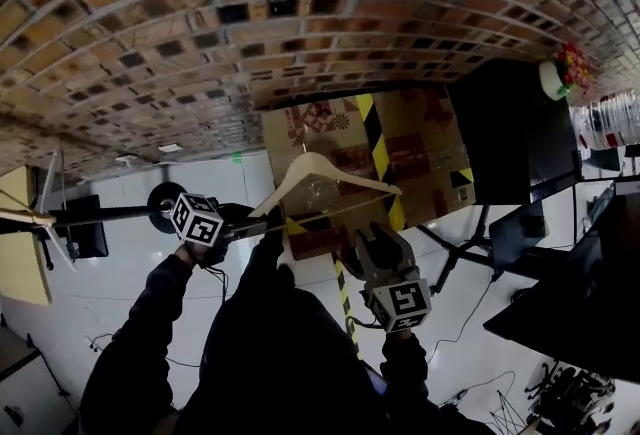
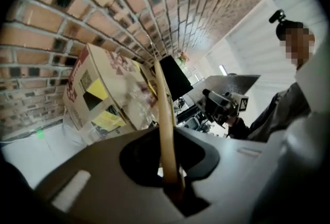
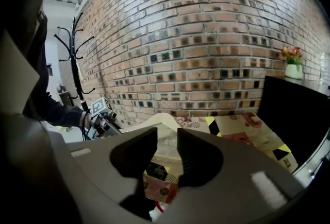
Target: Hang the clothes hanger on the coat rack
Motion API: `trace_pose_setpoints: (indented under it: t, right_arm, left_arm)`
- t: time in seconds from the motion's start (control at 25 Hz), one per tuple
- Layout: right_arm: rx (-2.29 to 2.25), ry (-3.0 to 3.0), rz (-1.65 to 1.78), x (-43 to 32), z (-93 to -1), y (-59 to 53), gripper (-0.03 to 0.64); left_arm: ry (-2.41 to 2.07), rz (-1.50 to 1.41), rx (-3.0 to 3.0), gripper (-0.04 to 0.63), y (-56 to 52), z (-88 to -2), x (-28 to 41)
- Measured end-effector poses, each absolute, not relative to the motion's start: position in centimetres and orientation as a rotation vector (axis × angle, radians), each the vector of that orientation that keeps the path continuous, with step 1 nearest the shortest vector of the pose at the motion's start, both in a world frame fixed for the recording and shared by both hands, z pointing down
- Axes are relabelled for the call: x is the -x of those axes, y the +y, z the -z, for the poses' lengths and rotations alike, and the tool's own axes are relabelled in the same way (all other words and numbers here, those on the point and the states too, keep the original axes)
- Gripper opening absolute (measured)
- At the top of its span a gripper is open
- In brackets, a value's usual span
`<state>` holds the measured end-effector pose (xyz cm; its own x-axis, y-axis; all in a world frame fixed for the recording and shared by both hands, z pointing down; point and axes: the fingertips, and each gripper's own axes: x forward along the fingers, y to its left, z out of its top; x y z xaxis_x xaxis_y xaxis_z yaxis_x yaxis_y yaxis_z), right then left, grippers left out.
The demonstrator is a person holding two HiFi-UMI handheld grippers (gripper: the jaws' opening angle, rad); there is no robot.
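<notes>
Fingers of your left gripper are pinched tight on one arm tip of the wooden hanger, held in the air before the cardboard box. Your right gripper stands open and empty near it. Expect the hanger to be light, stiff and smooth, so take it near the neck. The box's contents are hidden; a white pot holds flowers.

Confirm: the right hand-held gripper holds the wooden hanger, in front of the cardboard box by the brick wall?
Wrong side. The left hand-held gripper holds the wooden hanger, as the left gripper view shows; the right hand-held gripper is open, empty. The cardboard box and brick wall are right.
</notes>
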<state>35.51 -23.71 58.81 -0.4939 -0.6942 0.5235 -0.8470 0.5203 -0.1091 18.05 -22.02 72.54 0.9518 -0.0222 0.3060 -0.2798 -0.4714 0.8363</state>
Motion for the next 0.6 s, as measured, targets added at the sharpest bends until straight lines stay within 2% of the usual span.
trace_pose_setpoints:
  t: [0.24, 0.6]
  right_arm:
    - [-1.097, -2.540, -0.361, -32.1, -55.9, -20.3, 0.120]
    - [-0.631, -2.765, -0.208, -23.0, -53.4, -12.0, 0.117]
  left_arm:
    - [-0.452, -0.212, -2.185, 0.041, -16.9, -66.1, -14.0]
    - [-0.905, -0.059, -2.141, 0.041, -1.1, -59.8, -3.8]
